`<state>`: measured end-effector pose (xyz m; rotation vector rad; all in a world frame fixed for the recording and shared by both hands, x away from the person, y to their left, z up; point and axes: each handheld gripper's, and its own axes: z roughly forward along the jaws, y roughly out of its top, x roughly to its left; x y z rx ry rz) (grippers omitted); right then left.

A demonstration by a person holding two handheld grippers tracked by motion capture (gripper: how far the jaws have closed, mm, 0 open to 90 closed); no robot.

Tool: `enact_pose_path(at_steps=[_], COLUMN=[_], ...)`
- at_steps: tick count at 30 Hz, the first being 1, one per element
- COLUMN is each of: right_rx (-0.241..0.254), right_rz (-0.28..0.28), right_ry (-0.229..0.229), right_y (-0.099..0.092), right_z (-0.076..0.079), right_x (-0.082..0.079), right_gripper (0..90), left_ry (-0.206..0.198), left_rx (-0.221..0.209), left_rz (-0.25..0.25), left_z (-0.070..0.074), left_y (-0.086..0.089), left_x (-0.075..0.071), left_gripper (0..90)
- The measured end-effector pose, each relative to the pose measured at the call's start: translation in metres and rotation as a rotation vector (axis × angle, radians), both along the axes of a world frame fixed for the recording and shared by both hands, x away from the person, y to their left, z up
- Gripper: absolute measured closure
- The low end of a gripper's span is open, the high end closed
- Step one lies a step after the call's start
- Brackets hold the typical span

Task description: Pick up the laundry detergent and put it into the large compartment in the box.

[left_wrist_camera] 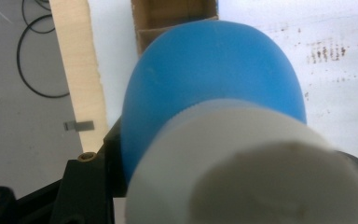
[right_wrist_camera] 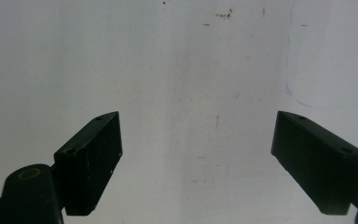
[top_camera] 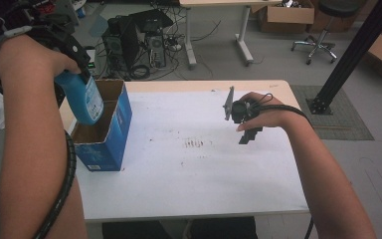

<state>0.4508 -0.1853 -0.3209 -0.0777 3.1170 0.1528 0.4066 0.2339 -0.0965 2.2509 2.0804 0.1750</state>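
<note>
At the left of the high view, the left gripper (top_camera: 74,59) has its jaws clamped on a blue bottle (top_camera: 82,99), hanging just above the open blue carton (top_camera: 110,130) at the tabletop's (top_camera: 204,174) left edge. Step looks like loading the bottle into the carton; next move calls for lining it up over the opening, lowering, then letting go. Right gripper (top_camera: 246,132) sits mid-right, its jaws spread wide and empty in the right gripper view. Left gripper view adds the bottle's white cap (left_wrist_camera: 251,172) close up.

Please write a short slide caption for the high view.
Left gripper holds a blue bottle over an open blue box; right gripper waits open above the white table.
</note>
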Motion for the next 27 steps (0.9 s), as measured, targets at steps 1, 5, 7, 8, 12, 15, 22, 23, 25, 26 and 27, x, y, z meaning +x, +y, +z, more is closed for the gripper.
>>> enact_pose_path(at_steps=[1, 5, 7, 8, 12, 15, 22, 23, 25, 26, 27], right_rx=[0.001, -0.003, -0.005, -0.003, -0.006, -0.012, -0.017, -0.018, -0.021, -0.021, -0.020], right_rz=[0.000, -0.002, -0.002, -0.001, -0.007, -0.011, -0.006, -0.004, -0.003, -0.004, -0.004], right_ry=[0.000, -0.003, -0.005, -0.005, -0.008, -0.008, -0.014, -0.015, -0.018, -0.019, -0.020], right_y=[0.000, 0.000, 0.000, 0.000, -0.001, -0.001, 0.002, 0.003, 0.003, 0.003, 0.003], right_z=[0.001, 0.006, 0.009, 0.011, 0.013, 0.014, 0.019, 0.019, 0.021, 0.022, 0.022], right_x=[0.000, 0.000, -0.001, -0.001, -0.002, -0.003, -0.006, -0.006, -0.006, -0.007, -0.007], right_gripper=[16.5, 16.5, 16.5, 16.5, 16.5, 16.5, 16.5, 16.6, 16.6, 16.5, 16.5], left_ry=[-0.001, 0.003, 0.004, 0.006, 0.025, 0.032, 0.044, 0.045, 0.055, 0.064, 0.069], left_rx=[0.001, -0.003, -0.007, -0.011, -0.007, -0.004, -0.013, -0.015, -0.020, -0.022, -0.025], left_rz=[0.004, 0.004, 0.006, 0.010, 0.007, 0.001, -0.010, -0.012, -0.014, -0.015, -0.018], left_z=[-0.001, -0.007, -0.010, -0.012, -0.020, -0.026, -0.050, -0.054, -0.062, -0.066, -0.069], left_y=[0.001, 0.004, 0.006, 0.007, 0.008, 0.009, 0.012, 0.012, 0.013, 0.013, 0.013], left_x=[0.001, 0.003, 0.004, 0.005, 0.006, 0.007, 0.011, 0.012, 0.014, 0.014, 0.014], left_gripper=[39.6, 39.6, 39.5, 39.5, 39.6, 39.6, 39.5, 39.5, 39.5, 39.5, 39.5])
